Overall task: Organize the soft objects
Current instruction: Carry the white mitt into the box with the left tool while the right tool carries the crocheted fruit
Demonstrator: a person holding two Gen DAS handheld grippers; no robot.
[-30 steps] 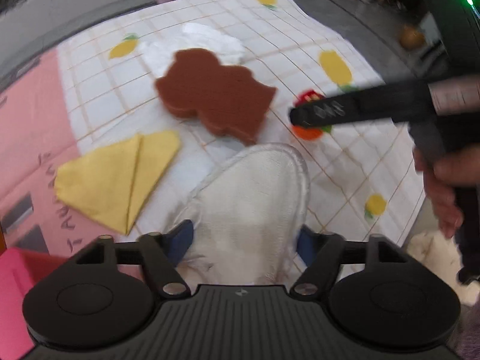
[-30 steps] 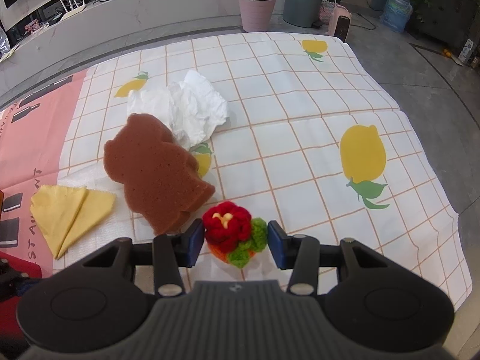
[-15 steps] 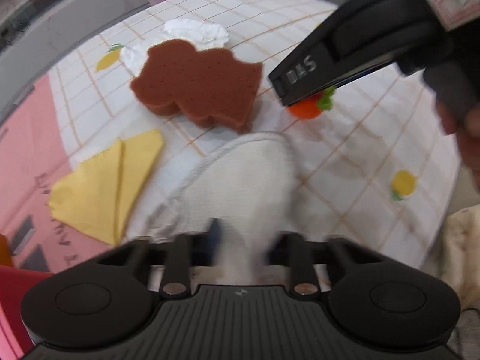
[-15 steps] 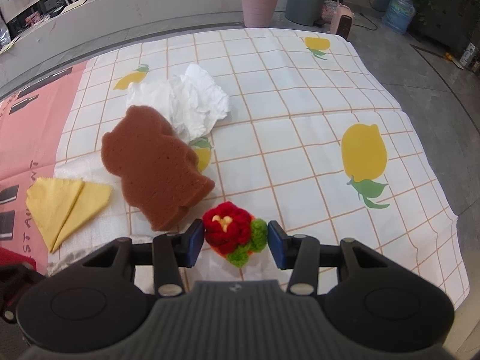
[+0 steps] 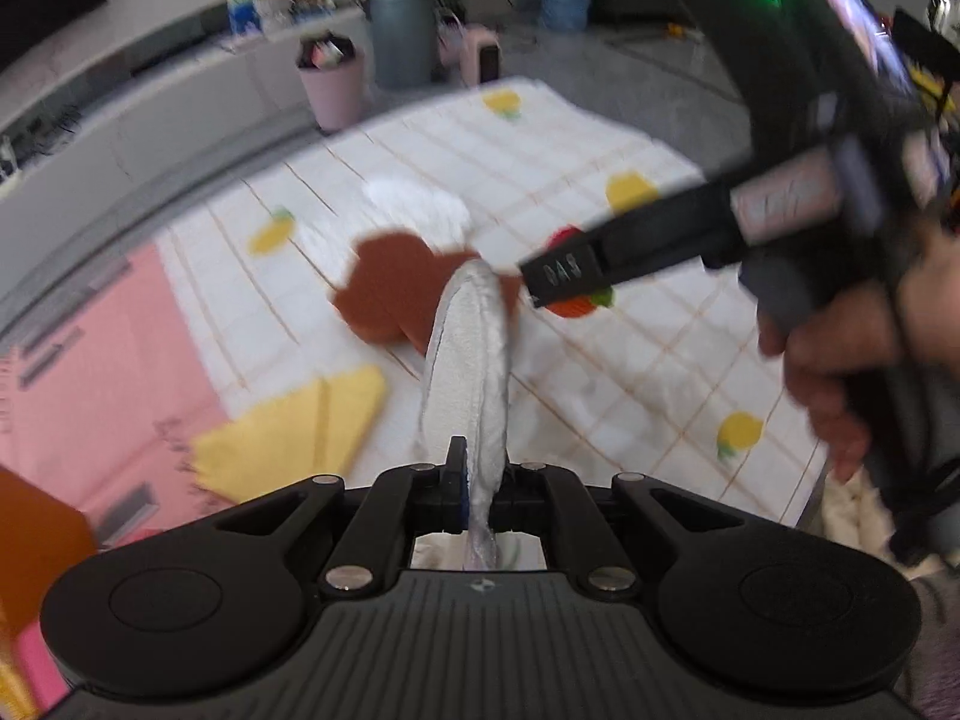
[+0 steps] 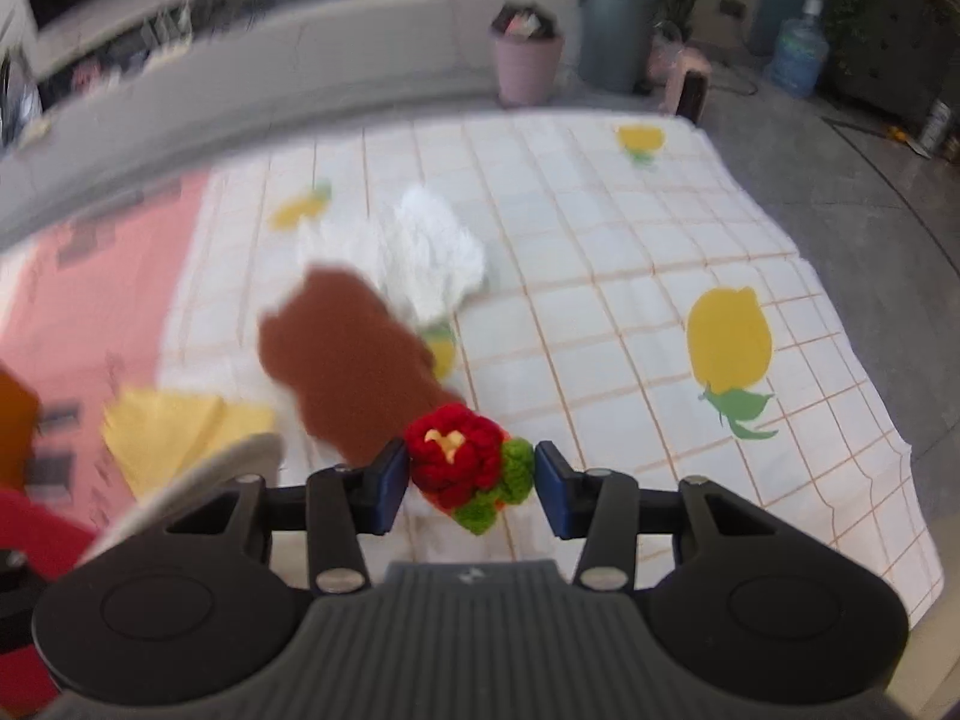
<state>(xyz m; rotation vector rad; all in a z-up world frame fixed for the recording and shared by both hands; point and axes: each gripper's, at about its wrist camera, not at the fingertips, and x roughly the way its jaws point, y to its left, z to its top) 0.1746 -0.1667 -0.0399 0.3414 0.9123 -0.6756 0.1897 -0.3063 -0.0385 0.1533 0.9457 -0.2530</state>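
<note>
My left gripper (image 5: 480,480) is shut on the heel end of a white fabric slipper (image 5: 468,360), which stands edge-on above the checked tablecloth (image 5: 630,360). The slipper's toe also shows in the right wrist view (image 6: 198,480). My right gripper (image 6: 471,474) is shut on a red crochet flower (image 6: 456,459) with green leaves, pads against both its sides. From the left wrist view, one right finger (image 5: 570,276) hides most of the flower (image 5: 576,306). On the cloth lie a brown bear-shaped sponge (image 6: 348,360), a folded yellow cloth (image 6: 174,426) and crumpled white tissue (image 6: 432,252).
A person's hand (image 5: 840,360) holds the right gripper's handle at the right. Red and orange boxes (image 5: 36,528) sit at the near left. A pink bin (image 6: 528,66) and a grey bin (image 6: 618,36) stand on the floor beyond the cloth's far edge.
The left jaws closed on the white slipper and lifted it, so it now stands edge-on. The right gripper rose a little with the flower still in it.
</note>
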